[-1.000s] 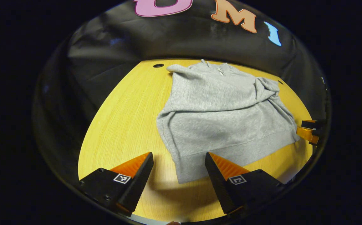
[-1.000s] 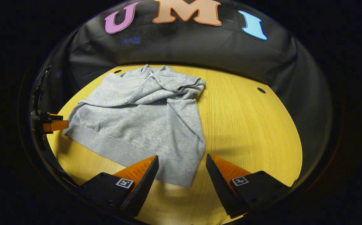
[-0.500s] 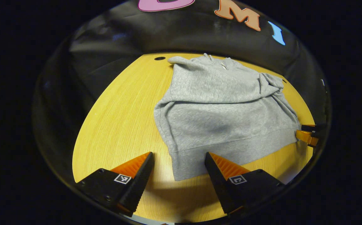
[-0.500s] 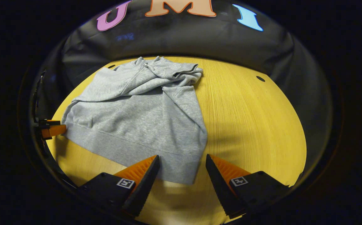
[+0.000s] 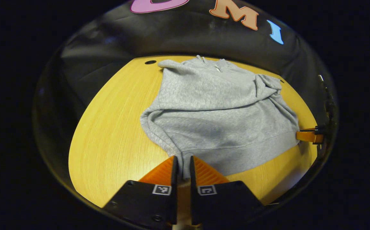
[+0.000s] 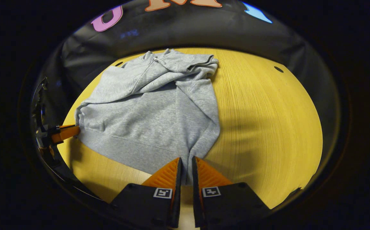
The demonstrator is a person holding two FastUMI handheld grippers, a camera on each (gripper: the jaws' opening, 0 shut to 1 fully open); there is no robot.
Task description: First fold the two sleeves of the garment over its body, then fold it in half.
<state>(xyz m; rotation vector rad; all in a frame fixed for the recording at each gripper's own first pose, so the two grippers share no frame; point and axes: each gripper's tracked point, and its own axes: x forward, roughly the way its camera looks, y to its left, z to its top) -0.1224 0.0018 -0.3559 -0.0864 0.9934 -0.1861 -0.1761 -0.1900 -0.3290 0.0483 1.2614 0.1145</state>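
A grey sweatshirt lies on the yellow wooden table, both sleeves folded across its body, collar at the far side. My left gripper is shut on the hem's near left corner. In the right gripper view the same sweatshirt spreads away from me, and my right gripper is shut on the hem's near right corner. Each view shows the other gripper's orange fingers at the opposite hem corner: the right gripper and the left gripper.
Bare tabletop extends to the right of the garment and also to its left. Small dark holes sit near the table's far corners. The black cloth wall stands right behind the table's far edge.
Both grippers moved forward onto the hem and went from open to shut on its two near corners. The cloth at each corner is now bunched between the fingers.
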